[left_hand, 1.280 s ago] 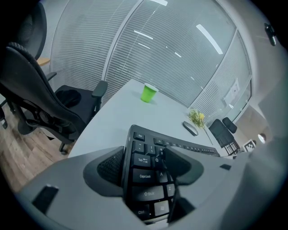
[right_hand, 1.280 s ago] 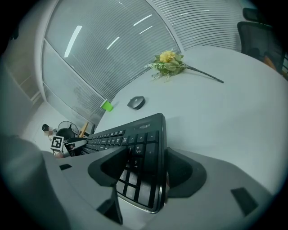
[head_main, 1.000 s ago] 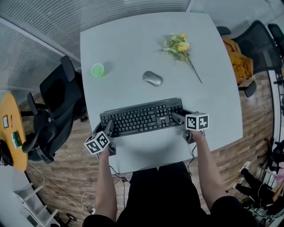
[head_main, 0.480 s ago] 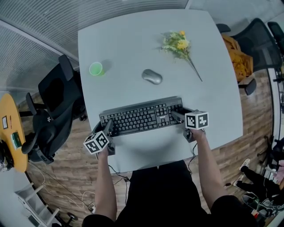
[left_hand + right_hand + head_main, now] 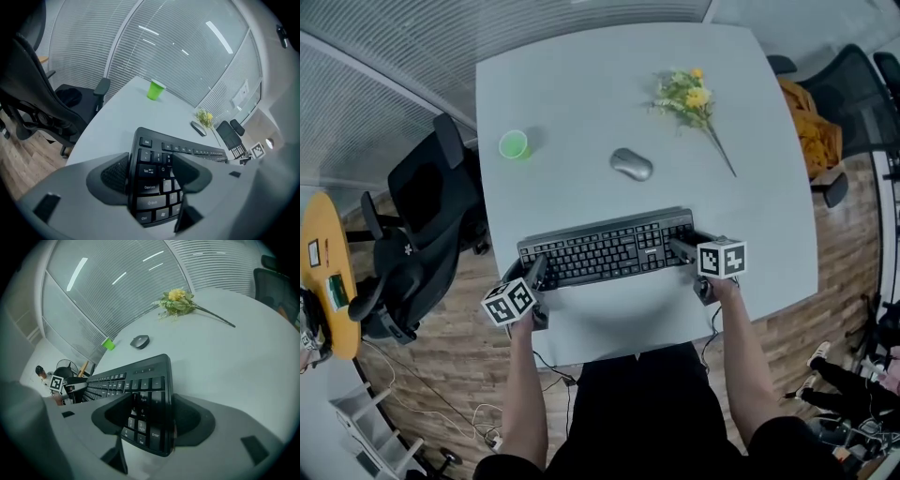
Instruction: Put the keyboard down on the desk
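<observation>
Black plastic keyboard [image 5: 605, 248], judged stiff and light, is clamped at 9 and 3 o'clock ends by left tool [image 5: 537, 270] and right tool [image 5: 679, 247].

Near edge: occupied by the keyboard [image 5: 605, 248]; a bare strip of tabletop [image 5: 619, 323] is left before it.
Middle: blocked by a mouse [image 5: 631, 164], near the keyboard.
Left edge: a green cup [image 5: 514, 144] is stood.
Far right corner: crossed by flowers [image 5: 694, 97].
Far left corner: left open.
Beyond left edge: closed off by an office chair [image 5: 422, 192].
</observation>
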`<move>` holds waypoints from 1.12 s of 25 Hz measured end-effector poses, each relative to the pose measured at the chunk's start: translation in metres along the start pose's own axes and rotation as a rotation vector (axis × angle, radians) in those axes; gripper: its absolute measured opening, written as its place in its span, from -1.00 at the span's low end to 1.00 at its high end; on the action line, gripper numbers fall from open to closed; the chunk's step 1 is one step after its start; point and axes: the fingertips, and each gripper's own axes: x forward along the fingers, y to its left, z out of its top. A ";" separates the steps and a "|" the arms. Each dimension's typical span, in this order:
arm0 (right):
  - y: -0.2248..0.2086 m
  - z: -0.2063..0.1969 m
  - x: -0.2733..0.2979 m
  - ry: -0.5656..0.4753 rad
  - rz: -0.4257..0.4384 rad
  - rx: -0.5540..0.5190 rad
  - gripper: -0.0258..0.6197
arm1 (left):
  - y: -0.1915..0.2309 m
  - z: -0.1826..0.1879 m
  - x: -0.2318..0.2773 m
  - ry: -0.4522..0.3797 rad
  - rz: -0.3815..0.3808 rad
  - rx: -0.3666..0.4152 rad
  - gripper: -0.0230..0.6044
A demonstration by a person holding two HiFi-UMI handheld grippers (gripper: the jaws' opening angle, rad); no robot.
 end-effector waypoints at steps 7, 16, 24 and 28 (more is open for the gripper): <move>-0.001 -0.001 0.001 0.014 -0.012 -0.008 -0.03 | 0.002 -0.001 -0.003 -0.006 -0.005 -0.015 -0.06; -0.003 0.000 0.000 0.059 -0.113 -0.097 -0.02 | -0.003 0.001 -0.006 0.018 0.074 0.082 -0.06; 0.003 0.001 -0.011 0.035 -0.166 -0.166 -0.05 | -0.010 0.006 -0.022 -0.018 0.059 0.114 -0.06; 0.018 0.004 -0.021 0.000 -0.163 -0.208 -0.08 | -0.024 0.009 -0.034 -0.044 0.035 0.130 -0.06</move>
